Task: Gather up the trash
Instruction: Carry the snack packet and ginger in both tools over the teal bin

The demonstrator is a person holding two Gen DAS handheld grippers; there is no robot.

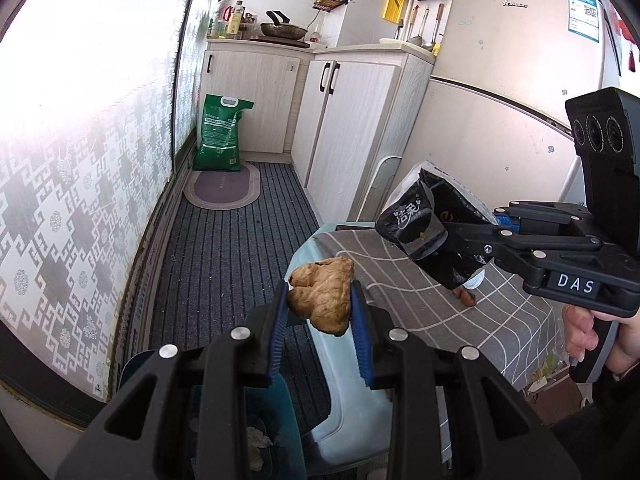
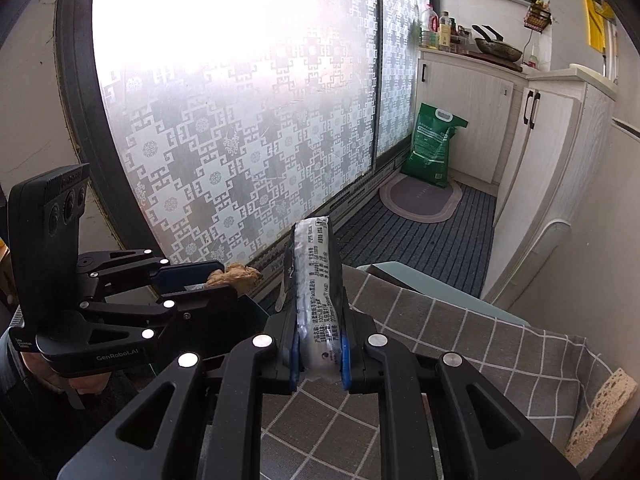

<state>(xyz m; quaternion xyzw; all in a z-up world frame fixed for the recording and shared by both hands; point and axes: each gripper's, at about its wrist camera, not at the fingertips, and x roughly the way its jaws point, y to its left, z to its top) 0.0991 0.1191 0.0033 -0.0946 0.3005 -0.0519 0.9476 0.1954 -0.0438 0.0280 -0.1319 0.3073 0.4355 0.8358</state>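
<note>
A crumpled tan-brown lump of paper-like trash (image 1: 322, 294) is pinched between the blue-padded fingers of the left tongs (image 1: 320, 320), held clear of the table and out over the near left edge of the grey, white-checked tablecloth (image 1: 420, 304). Directly below and slightly nearer than those tongs, a dark teal plastic bin (image 1: 280, 436) is seen on the striped floor mat, with pale scraps already lying inside it; the lump is judged to sit above or just beyond the bin's far rim, so a short move down and toward the near side is what the drop appears to turn on. The right tongs (image 2: 320, 354) are pressed onto a flattened black and silver printed tissue wrapper (image 2: 314, 280), whose long axis runs straight out along the fingers, away from the hand. In the left wrist view that wrapper (image 1: 436, 228) is held higher and to the right, over the table, well apart from the bin. The left tongs (image 2: 218, 286) are therefore judged the nearer of the two to the bin, the right having the tablecloth's corner to cross first. A small brown scrap (image 1: 466, 294) and a white object beside it are seen on the cloth under the wrapper.
</note>
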